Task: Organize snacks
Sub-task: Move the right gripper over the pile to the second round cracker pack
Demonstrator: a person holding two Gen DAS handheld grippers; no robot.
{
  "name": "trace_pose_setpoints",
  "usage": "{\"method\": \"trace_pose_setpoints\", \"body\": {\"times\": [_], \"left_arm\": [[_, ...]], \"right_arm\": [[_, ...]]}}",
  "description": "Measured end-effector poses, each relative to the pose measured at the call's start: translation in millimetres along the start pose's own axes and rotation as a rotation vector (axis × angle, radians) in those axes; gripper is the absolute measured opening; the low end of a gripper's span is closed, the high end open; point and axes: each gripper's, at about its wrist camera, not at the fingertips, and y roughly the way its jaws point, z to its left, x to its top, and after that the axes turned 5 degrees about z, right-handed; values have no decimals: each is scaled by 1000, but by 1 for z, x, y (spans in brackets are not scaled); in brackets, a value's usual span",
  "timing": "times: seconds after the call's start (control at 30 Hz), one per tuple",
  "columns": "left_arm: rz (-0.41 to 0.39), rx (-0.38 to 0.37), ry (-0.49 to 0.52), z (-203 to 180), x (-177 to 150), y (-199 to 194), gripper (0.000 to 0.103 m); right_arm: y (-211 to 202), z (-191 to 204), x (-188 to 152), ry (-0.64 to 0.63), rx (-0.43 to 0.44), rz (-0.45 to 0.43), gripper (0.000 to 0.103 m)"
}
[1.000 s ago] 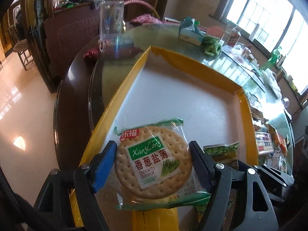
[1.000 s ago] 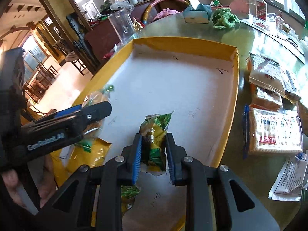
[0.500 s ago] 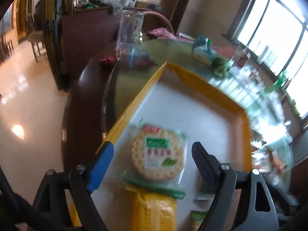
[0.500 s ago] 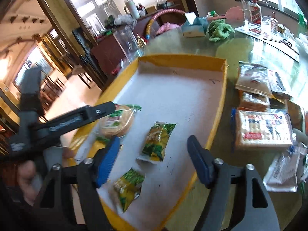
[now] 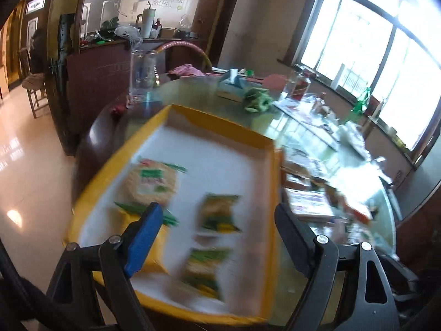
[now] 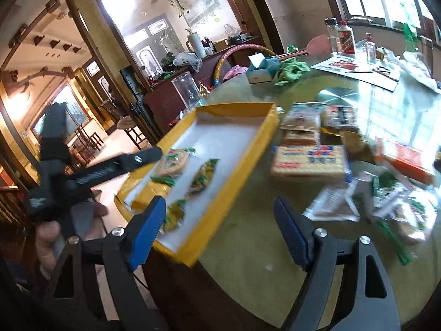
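A yellow-rimmed white tray (image 5: 220, 124) (image 6: 239, 109) sits at the table's near edge. In it lie a round cracker pack (image 5: 150, 183) (image 6: 173, 161), two green-yellow snack packets (image 5: 219, 212) (image 5: 205, 269) (image 6: 204, 176) (image 6: 173, 215) and a yellow packet (image 5: 154, 248). My left gripper (image 5: 217, 237) is open and empty above the tray's near end; it also shows in the right wrist view (image 6: 115, 165). My right gripper (image 6: 217, 234) is open and empty, over the tray's right rim.
Several loose snack packs lie on the glass table right of the tray, among them a large cracker pack (image 6: 308, 161) and an orange box (image 6: 408, 160). A tissue box (image 6: 261, 69), green cloth (image 6: 292, 69), bottles (image 6: 346, 37) and a clear jug (image 5: 142, 74) stand farther back.
Both grippers opened, let go of their packs in the tray and pulled back and up. The cracker pack and the green packet now lie on the tray.
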Motion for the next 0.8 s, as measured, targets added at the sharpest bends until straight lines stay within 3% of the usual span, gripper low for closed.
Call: {"method": "trace_pose_setpoints", "body": {"times": [0.2, 0.4, 0.8], "left_arm": [[38, -96, 68, -40, -12, -4, 83], [76, -118, 150, -71, -28, 5, 83], [136, -165, 226, -89, -44, 25, 83]], "right_arm": [[-29, -35, -12, 62, 22, -2, 81], [-48, -67, -20, 124, -33, -28, 81], [-53, -111, -23, 204, -129, -2, 75]]}}
